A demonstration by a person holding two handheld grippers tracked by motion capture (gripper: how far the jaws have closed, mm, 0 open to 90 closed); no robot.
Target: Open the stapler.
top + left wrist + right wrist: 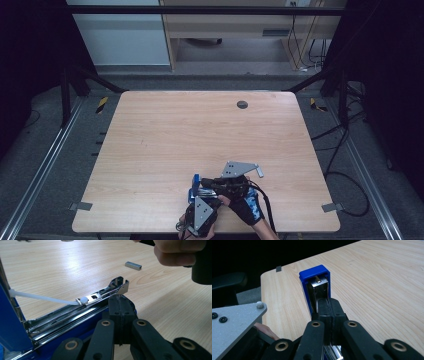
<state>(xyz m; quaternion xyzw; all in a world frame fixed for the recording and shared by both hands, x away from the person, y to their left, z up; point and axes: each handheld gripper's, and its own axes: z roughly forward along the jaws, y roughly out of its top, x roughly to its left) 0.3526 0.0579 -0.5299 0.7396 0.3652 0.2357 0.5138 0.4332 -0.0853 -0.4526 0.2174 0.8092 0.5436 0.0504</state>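
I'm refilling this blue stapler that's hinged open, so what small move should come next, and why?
Probably free the right gripper and reach for the small silver staple strip lying on the wooden table. The blue stapler is hinged open with its chrome magazine channel bare, and both grippers are shut at it, the left gripper against the base.

Blue stapler [82, 312] near table's front edge, hinged open, chrome magazine exposed; staple strip [133, 265] lying apart on wood.

Grey floor [140, 82], wooden desk [225, 25] — perhaps shelving
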